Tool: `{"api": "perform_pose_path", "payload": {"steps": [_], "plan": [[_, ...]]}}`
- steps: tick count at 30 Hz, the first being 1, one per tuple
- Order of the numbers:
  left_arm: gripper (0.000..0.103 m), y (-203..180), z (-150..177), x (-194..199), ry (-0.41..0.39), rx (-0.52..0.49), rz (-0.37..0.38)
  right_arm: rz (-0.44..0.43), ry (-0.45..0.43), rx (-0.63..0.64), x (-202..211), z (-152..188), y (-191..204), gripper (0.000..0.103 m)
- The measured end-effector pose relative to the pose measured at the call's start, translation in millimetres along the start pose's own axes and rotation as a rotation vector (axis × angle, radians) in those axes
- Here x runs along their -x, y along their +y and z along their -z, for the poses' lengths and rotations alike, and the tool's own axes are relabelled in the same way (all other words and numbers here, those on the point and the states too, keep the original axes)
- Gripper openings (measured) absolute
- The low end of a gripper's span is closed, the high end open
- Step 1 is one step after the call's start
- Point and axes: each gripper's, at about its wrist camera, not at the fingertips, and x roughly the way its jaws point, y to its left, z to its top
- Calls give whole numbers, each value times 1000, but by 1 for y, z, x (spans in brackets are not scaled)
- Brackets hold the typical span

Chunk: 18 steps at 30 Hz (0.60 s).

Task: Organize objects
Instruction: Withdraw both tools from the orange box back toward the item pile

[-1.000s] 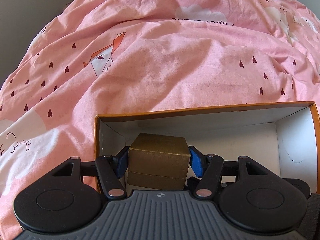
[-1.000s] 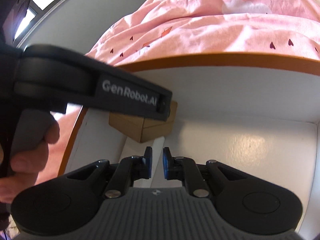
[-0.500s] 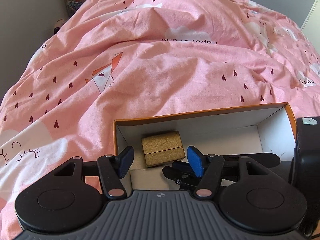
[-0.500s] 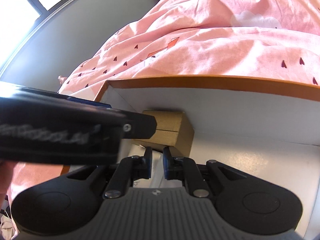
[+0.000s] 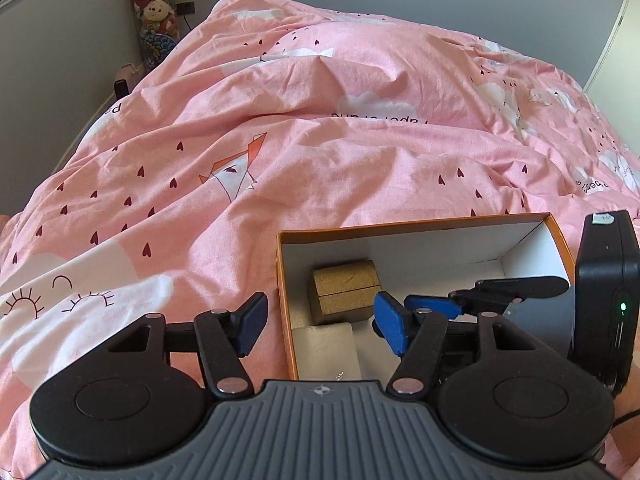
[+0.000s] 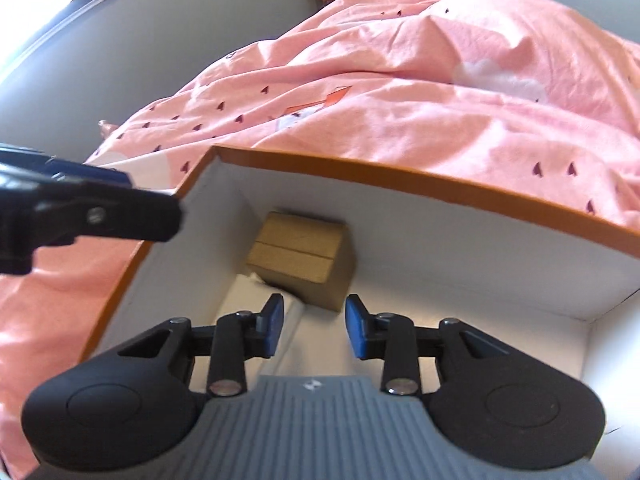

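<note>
Both grippers, left [image 5: 318, 320] and right [image 6: 314, 326], gape empty over one orange box [image 5: 412, 225] holding one brown box [image 5: 346, 288].

Black tool [image 5: 320, 320] with blue pads [image 5: 390, 328], round black hubs, silver screws, ribbed grey housing.

The pink duvet [image 5: 320, 140] bears upside-down printed lettering beside a white cloud, only partly legible, seemingly "paper crane"; nothing else reads.

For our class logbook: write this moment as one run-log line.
left hand-held gripper: open, empty | right hand-held gripper: jaws just opening, empty | brown box: inside orange box, far corner
</note>
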Motion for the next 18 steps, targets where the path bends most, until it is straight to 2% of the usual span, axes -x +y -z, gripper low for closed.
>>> {"api": "perform_pose_path", "payload": {"steps": [3, 8, 13, 18], "plan": [[71, 6, 6, 0, 9, 15, 7, -28, -2, -3, -6, -5, -1, 36], [71, 19, 14, 2, 10, 37, -3, -40, -13, 64, -16, -9, 14, 13], [71, 28, 23, 8, 0, 52, 7, -27, -19, 104, -20, -12, 23, 12], [71, 26, 35, 21, -23, 54, 32, -15, -8, 92, -11, -10, 25, 12]]}}
